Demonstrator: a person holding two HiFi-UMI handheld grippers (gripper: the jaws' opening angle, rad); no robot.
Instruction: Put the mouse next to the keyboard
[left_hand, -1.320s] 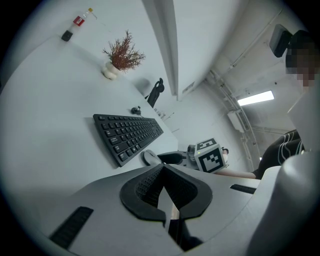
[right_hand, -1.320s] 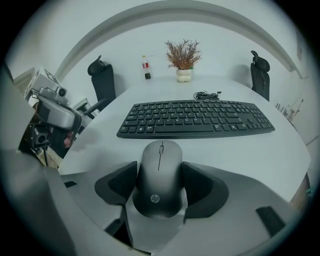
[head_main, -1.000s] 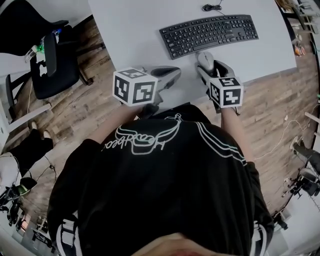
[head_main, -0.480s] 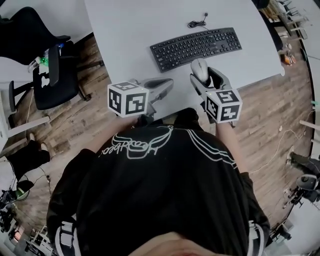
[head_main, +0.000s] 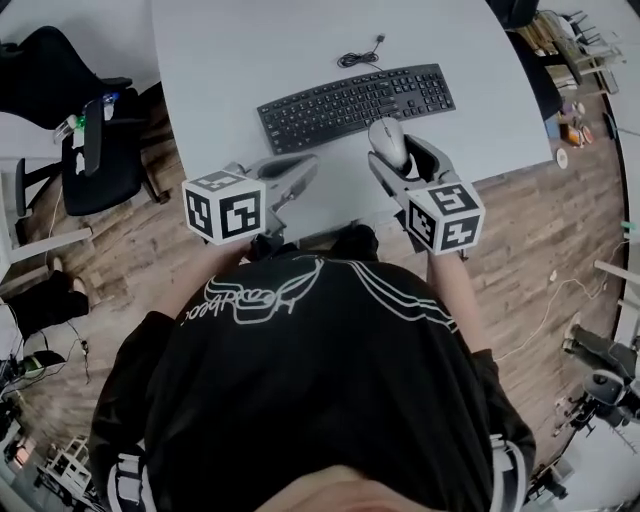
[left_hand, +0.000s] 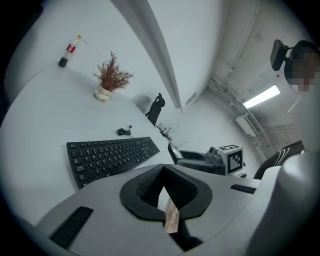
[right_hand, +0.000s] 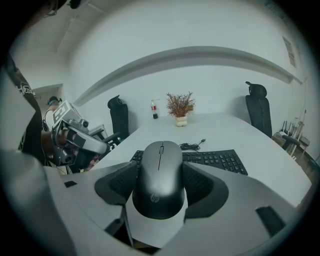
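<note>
A black keyboard lies on the white table, its cable coiled behind it. My right gripper is shut on a grey mouse, just in front of the keyboard's right half. In the right gripper view the mouse fills the space between the pads, with the keyboard beyond it. My left gripper hangs over the table's near edge, left of the mouse, shut with nothing in it. In the left gripper view its jaws meet, and the keyboard lies ahead.
A small potted plant and a bottle stand far back on the table. A black office chair is on the wooden floor at the left. More chairs stand along the table's far side.
The right gripper with the mouse has drifted a little to the right along the keyboard's front edge. The left gripper has stayed shut beside it.
</note>
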